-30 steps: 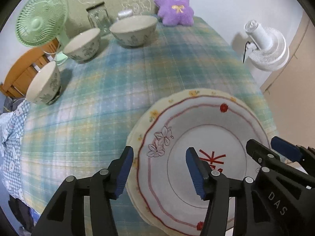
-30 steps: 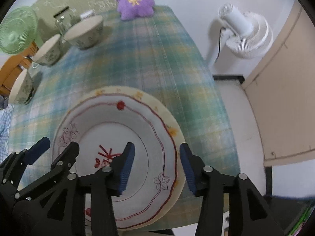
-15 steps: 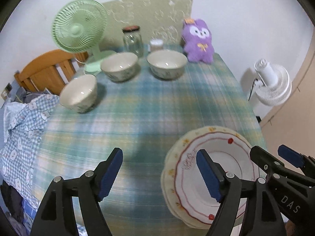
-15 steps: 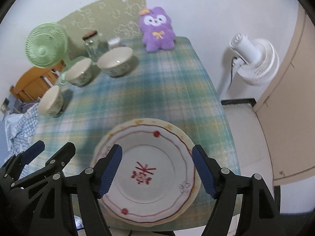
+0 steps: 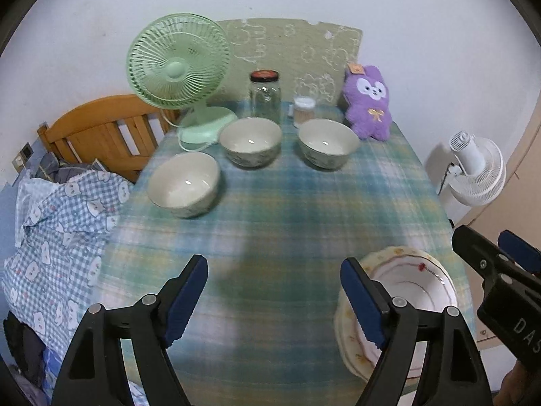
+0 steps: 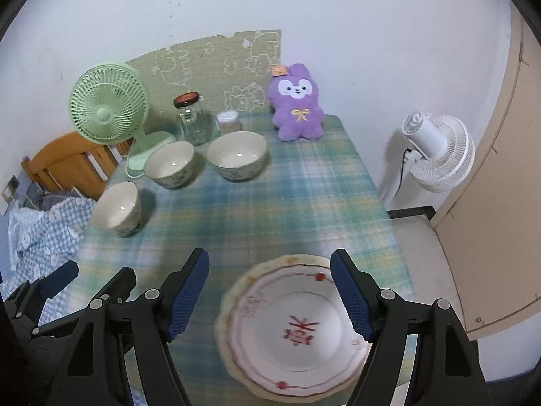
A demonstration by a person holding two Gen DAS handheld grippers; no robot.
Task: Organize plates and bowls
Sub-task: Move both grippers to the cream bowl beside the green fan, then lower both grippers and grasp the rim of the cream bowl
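Note:
A white plate with red trim tops a stack of plates [image 6: 294, 331] at the near right corner of the plaid-clothed table [image 6: 270, 209]. The same stack [image 5: 412, 291] shows at lower right in the left wrist view. Three cream bowls [image 5: 184, 184] [image 5: 250, 140] [image 5: 328, 142] stand apart at the far left and back. My left gripper [image 5: 272, 267] hangs above bare cloth left of the stack, its jaws opening with nothing between them. Above the stack, my right gripper [image 6: 269, 264] is open and empty, clear of the plates.
Along the back edge stand a green desk fan [image 5: 177, 67], a glass jar [image 5: 265, 98], a small container [image 5: 304, 110] and a purple plush toy [image 5: 368, 101]. A white floor fan [image 6: 436, 149] and a beige door [image 6: 490, 203] are on the right; a wooden chair [image 5: 98, 128] and checked cloth [image 5: 57, 223] are on the left.
Both grippers have risen and drawn back from the plate stack, and their jaws have spread wider. The plates stay on the table; more of the table shows.

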